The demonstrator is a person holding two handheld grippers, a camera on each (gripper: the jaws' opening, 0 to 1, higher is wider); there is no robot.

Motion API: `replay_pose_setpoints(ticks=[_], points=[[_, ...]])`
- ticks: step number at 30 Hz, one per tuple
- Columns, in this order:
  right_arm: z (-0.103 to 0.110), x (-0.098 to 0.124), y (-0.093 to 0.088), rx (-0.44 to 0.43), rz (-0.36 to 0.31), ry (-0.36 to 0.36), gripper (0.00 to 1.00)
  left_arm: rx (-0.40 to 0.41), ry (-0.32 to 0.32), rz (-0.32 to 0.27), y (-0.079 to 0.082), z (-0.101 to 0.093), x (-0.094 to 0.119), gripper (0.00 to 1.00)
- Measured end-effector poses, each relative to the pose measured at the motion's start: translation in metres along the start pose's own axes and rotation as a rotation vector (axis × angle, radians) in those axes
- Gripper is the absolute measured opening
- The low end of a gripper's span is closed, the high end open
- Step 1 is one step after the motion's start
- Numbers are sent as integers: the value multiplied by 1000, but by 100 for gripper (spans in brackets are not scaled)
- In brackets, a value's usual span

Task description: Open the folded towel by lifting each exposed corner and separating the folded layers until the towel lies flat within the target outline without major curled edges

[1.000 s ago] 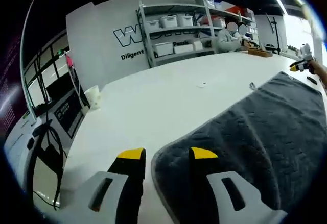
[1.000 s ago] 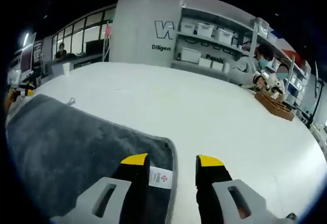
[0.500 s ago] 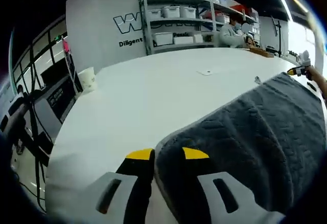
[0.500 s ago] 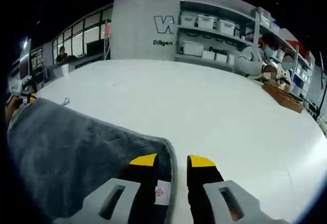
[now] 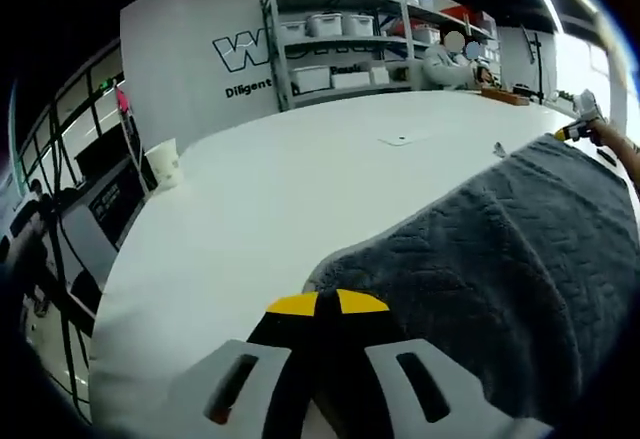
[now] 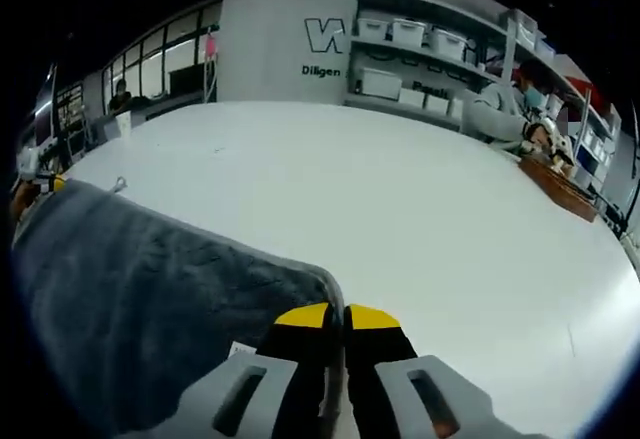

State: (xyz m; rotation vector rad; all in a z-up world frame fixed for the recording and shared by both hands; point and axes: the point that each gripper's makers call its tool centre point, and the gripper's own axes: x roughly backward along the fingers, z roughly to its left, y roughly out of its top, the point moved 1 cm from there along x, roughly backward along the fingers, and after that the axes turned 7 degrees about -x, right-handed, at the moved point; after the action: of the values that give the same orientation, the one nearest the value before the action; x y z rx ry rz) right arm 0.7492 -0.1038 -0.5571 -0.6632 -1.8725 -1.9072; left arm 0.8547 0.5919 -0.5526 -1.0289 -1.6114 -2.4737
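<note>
A dark grey towel (image 5: 500, 249) lies on the white table (image 5: 280, 189), and its near left corner is pinched by my left gripper (image 5: 327, 303), whose yellow-tipped jaws are shut on the edge. In the right gripper view the same towel (image 6: 130, 279) spreads to the left. My right gripper (image 6: 335, 315) is shut on its near right corner, beside a small white label (image 6: 240, 351). At the towel's far end the other gripper (image 5: 578, 129) shows small with a hand in the left gripper view, and the left gripper (image 6: 35, 185) shows likewise in the right gripper view.
Shelves with white bins (image 5: 340, 54) stand against the back wall, and a seated person (image 5: 450, 64) works there. A white cup (image 5: 162, 162) stands near the table's left edge. A wooden tray (image 6: 560, 187) sits at the right. A small white item (image 5: 400, 140) lies mid-table.
Both grippers' jaws have closed from open onto the towel's near corners. The towel edge is now slightly bunched and raised at each grip.
</note>
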Motion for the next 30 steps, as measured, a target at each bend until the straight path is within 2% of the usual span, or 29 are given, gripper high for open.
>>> replay_pose_setpoints(ticks=[15,21,30], points=[[-6,-1,2,73,-16,-31,0,-53,66,-20,2,14,-8,3],[-10,-4,3,78,-28,-29,0,-106,80,-22,4,15,-11,3],[-11,-5,4,84,-38,-31,0,-123,105,-31,5,18,-14,3]])
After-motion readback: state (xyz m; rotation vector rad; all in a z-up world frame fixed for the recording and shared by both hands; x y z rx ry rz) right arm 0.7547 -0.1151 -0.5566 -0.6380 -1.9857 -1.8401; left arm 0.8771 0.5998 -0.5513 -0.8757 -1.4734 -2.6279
